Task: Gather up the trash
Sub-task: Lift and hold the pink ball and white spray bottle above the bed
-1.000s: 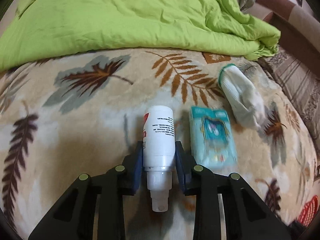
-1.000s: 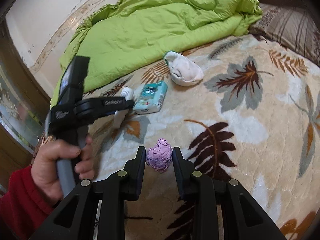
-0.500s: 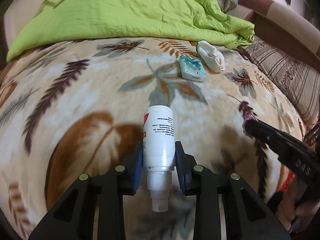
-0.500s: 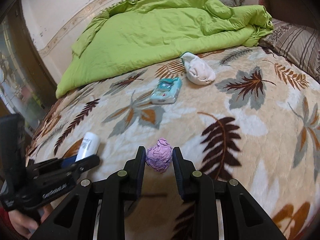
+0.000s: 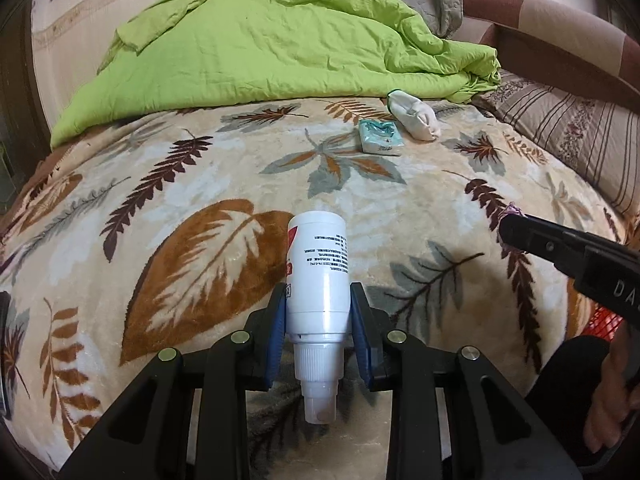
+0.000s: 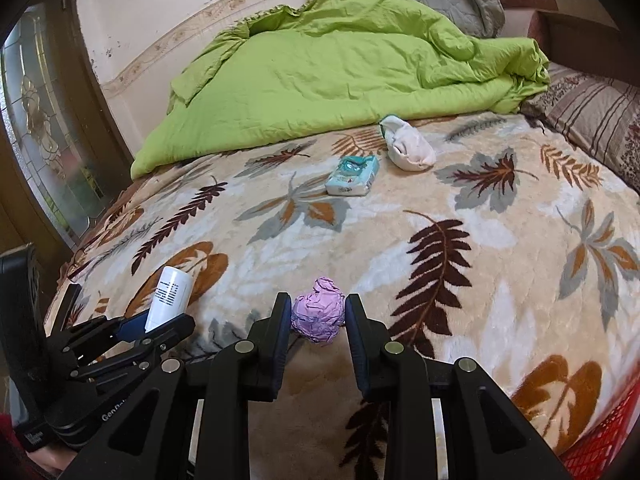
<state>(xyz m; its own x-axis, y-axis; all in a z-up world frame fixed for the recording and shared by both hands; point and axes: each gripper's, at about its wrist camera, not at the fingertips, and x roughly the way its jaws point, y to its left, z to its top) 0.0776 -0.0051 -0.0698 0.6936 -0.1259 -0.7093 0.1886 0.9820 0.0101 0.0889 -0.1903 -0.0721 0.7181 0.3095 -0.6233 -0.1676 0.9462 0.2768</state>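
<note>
Two pieces of trash are in my grip. At lower centre of the left view, my left gripper (image 5: 318, 334) is clamped on the bottle (image 5: 317, 276), nozzle toward me. At lower centre of the right view, my right gripper (image 6: 318, 320) pinches the paper ball (image 6: 319, 316). Neither is binned; a red crate (image 6: 596, 444) shows at lower right, likely the drop. Upper centre, the pack (image 6: 353, 176) and sock (image 6: 408, 148) lie on the blanket (image 6: 500, 260), maybe next.
</note>
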